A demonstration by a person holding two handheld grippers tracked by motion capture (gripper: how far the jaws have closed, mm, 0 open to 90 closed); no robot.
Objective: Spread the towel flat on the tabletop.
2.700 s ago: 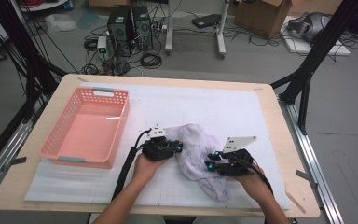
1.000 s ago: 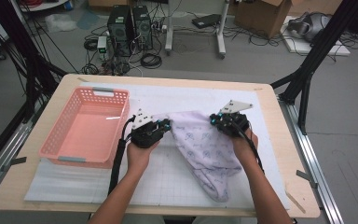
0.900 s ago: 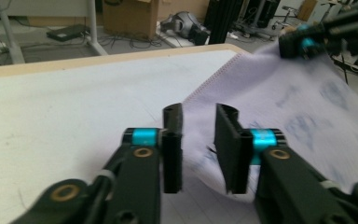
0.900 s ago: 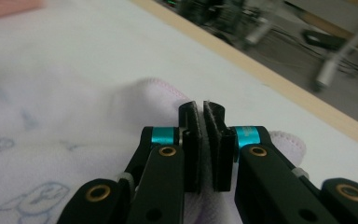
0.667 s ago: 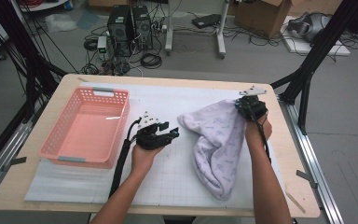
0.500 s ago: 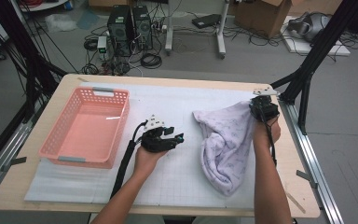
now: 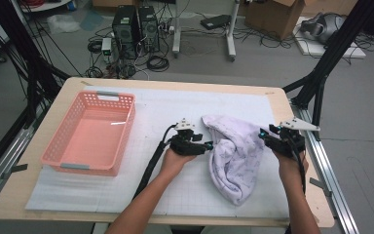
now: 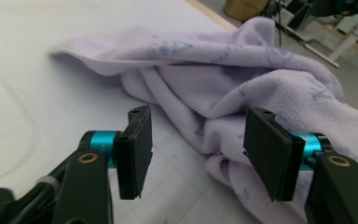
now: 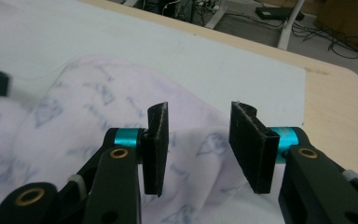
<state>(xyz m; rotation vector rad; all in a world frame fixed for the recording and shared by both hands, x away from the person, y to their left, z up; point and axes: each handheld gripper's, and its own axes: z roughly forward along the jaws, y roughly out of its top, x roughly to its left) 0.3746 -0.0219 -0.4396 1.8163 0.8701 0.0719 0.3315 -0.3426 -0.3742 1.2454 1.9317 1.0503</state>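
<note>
A lavender towel (image 7: 234, 155) with a faint blue print lies crumpled on the white mat, right of centre. My left gripper (image 7: 208, 146) sits at the towel's left edge, pointing right. In the left gripper view its jaws have just been opening and stand apart (image 8: 196, 149), with the towel's folds (image 8: 242, 84) just beyond the pads and nothing pressed. My right gripper (image 7: 264, 136) hovers at the towel's right edge, pointing left. Its jaws (image 9: 198, 140) have also just been opening. The towel (image 9: 74, 126) lies beneath them, not gripped.
A pink plastic basket (image 7: 92, 134), with nothing in it, stands on the left part of the mat (image 7: 175, 105). The wooden table edge (image 7: 299, 161) runs close behind my right hand. Computers and cables lie on the floor beyond the table.
A second ago both grippers held the towel's top edge. The left let go first, the right pulled its corner rightward and then released it. The towel now lies in a heap between them.
</note>
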